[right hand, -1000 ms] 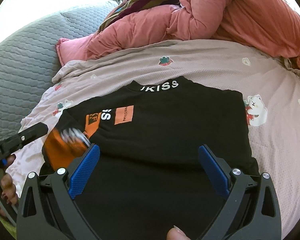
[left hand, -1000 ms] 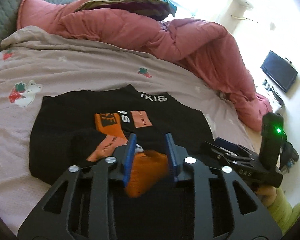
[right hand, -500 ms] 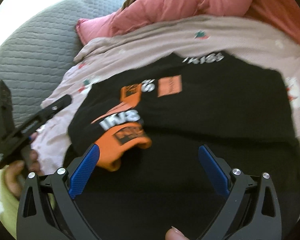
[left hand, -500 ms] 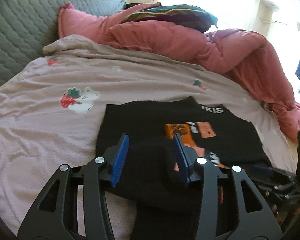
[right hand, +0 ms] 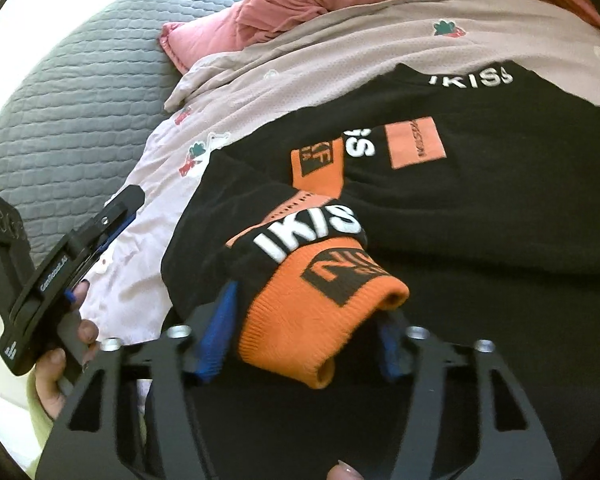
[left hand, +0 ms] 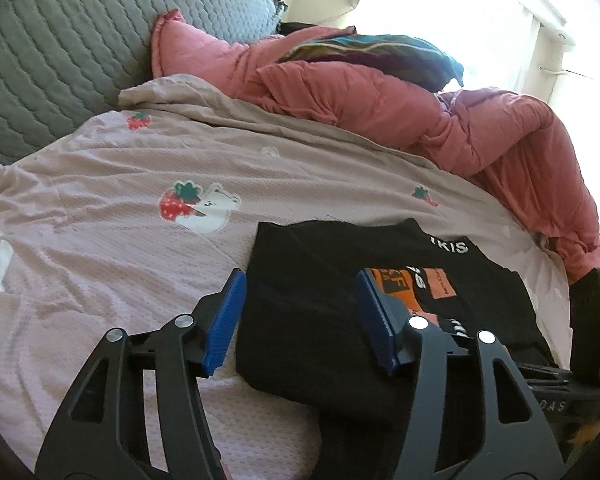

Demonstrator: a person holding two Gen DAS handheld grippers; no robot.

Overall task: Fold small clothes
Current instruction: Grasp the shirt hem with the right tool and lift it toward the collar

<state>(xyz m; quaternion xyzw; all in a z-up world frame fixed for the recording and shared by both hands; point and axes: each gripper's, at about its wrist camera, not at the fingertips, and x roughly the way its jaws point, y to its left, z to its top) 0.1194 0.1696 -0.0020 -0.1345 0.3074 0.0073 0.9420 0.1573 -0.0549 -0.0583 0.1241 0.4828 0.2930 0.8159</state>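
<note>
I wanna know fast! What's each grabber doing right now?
Left gripper: opening, pads clear of the black top.
Right gripper: closing around the orange cuff.

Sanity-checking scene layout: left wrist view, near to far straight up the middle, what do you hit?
Left gripper, jaws opening with nothing pinched between them → black top → pink strawberry-print sheet → rumpled pink duvet → striped dark cushion.

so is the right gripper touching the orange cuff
Cannot tell: in the right wrist view the closing right gripper straddles the orange cuff, but blur hides any pad contact.
</note>
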